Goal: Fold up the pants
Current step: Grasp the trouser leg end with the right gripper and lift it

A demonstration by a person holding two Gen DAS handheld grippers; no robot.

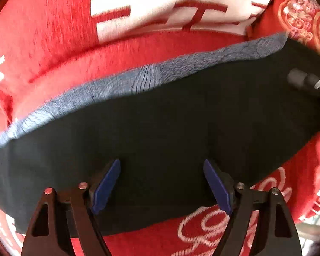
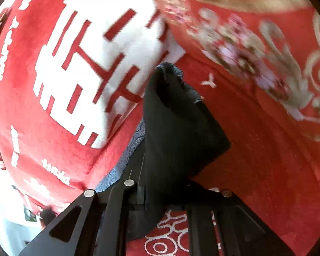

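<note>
Your left tool (image 1: 162,183) hangs wide over the dark pants (image 1: 160,132) lying across the red blanket (image 1: 53,42); your right tool (image 2: 160,194) pinches one end; they look soft and limp, so grip the doubled edge.

The pants (image 1: 160,132) lie on the blanket (image 1: 53,42), running from nine o'clock to two o'clock in the left wrist view, with a patterned cushion (image 1: 305,19) at one o'clock.
</note>
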